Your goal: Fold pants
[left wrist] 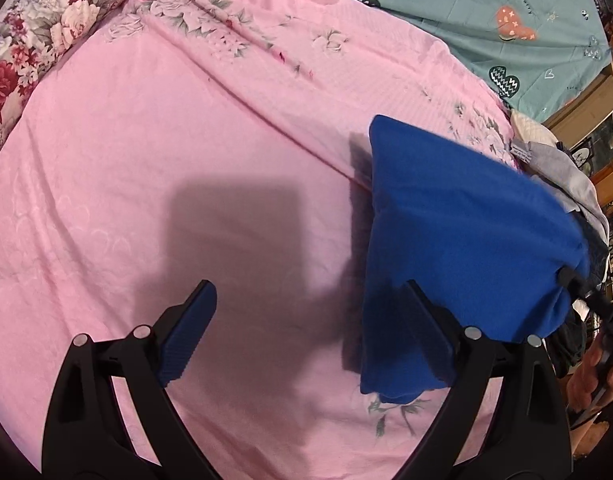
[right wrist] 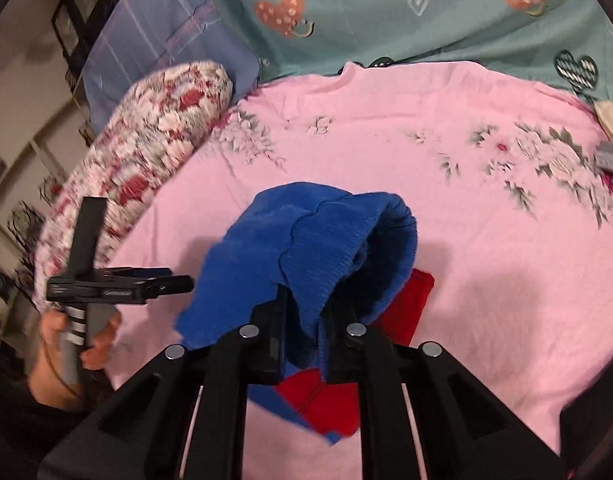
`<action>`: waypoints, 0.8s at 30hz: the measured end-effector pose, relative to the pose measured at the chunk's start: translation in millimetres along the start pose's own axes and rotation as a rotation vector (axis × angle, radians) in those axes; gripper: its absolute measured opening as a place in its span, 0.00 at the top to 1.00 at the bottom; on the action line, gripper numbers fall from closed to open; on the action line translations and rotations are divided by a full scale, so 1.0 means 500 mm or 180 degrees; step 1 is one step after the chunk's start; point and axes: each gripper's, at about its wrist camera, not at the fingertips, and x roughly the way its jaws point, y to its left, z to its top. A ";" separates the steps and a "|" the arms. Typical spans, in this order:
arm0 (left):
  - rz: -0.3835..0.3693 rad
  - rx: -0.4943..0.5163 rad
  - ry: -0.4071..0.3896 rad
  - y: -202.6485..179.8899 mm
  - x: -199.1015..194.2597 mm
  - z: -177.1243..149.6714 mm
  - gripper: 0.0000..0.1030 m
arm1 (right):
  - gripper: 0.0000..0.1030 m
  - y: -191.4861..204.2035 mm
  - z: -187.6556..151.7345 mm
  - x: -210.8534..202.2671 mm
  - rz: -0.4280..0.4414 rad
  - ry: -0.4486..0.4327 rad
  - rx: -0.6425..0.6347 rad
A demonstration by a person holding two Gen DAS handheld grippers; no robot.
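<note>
The blue pants (right wrist: 306, 240) hang bunched from my right gripper (right wrist: 304, 320), which is shut on their ribbed waistband above the pink bedsheet (right wrist: 486, 260). A red patch (right wrist: 402, 308) of the garment shows below the blue cloth. In the left wrist view the pants (left wrist: 458, 232) hang at the right, draped behind the right finger. My left gripper (left wrist: 310, 320) is open and empty above the pink sheet (left wrist: 186, 140). It also shows in the right wrist view (right wrist: 178, 282), held in a hand at the left.
A floral pillow (right wrist: 146, 140) lies at the left of the bed. A teal quilt with hearts (right wrist: 426, 12) lies at the far side. A pile of grey and dark clothes (left wrist: 566, 176) sits at the bed's right edge, with wooden furniture behind it.
</note>
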 end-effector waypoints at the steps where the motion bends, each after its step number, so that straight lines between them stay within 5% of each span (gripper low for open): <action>1: -0.0014 0.0027 0.0004 -0.005 0.000 0.000 0.09 | 0.88 -0.017 -0.012 0.001 0.0017 0.0051 0.0181; 4: -0.0016 0.0092 0.0061 -0.022 0.016 -0.001 0.09 | 0.85 -0.095 -0.057 0.038 -0.0225 0.0175 0.0594; 6: -0.0018 0.0104 0.0155 -0.031 0.033 -0.001 0.09 | 0.67 -0.149 -0.091 0.100 -0.0424 0.0437 0.0874; 7: -0.0007 0.0135 0.0198 -0.038 0.041 -0.001 0.09 | 0.44 -0.161 -0.100 0.103 -0.0441 0.0395 0.0964; 8: 0.0008 0.0163 0.0192 -0.043 0.041 0.000 0.09 | 0.32 -0.164 -0.099 0.095 -0.0478 0.0372 0.1003; 11: -0.0024 0.0202 0.0121 -0.054 0.031 0.007 0.09 | 0.32 -0.144 -0.092 0.038 -0.0280 0.0131 0.0901; 14: -0.0155 0.0254 0.0090 -0.080 0.021 0.025 0.09 | 0.34 -0.116 -0.081 -0.025 -0.0523 -0.0210 0.0679; 15: -0.0220 0.0303 0.0086 -0.098 0.020 0.033 0.09 | 0.38 -0.105 -0.075 -0.038 -0.0603 -0.0305 0.0598; 16: -0.0287 0.0343 0.0080 -0.113 0.020 0.038 0.09 | 0.61 -0.096 -0.065 -0.044 -0.0578 -0.0349 0.0539; 17: -0.0373 0.0393 0.0070 -0.130 0.022 0.045 0.09 | 0.80 -0.092 -0.051 -0.036 -0.0476 -0.0331 0.0529; 19: -0.0406 0.0470 0.0043 -0.162 0.039 0.061 0.09 | 0.82 -0.077 -0.025 -0.004 -0.0378 -0.0271 0.0477; 22: 0.0068 0.0459 0.0206 -0.166 0.113 0.081 0.08 | 0.82 -0.076 0.007 0.061 -0.0534 -0.0096 0.0445; 24: 0.0036 0.0266 0.0373 -0.139 0.159 0.089 0.04 | 0.82 -0.103 0.005 0.121 -0.0679 0.0183 0.0547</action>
